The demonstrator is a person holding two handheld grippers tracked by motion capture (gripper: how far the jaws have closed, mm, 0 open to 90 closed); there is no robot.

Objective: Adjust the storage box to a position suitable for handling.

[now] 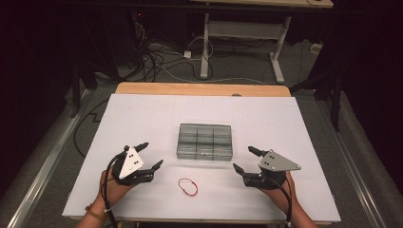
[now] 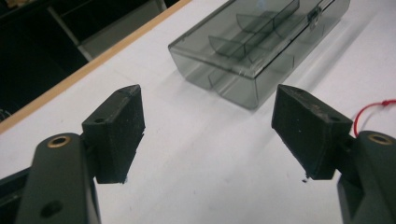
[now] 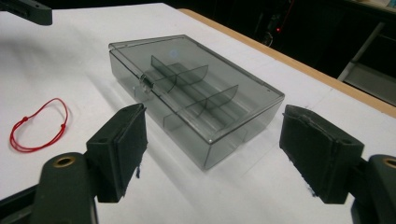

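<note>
In the left gripper view, the top edge is cutting off the far end of the clear box [image 2: 243, 56], and the right edge is cutting off most of the red string loop [image 2: 369, 112]. In the high view, the bottom edge is cropping the person's forearms, and the small thing inside the box [image 1: 205, 142] is showing too small to tell. In the right gripper view, the left gripper [image 3: 28, 10] is getting clipped at the top left corner.
</note>
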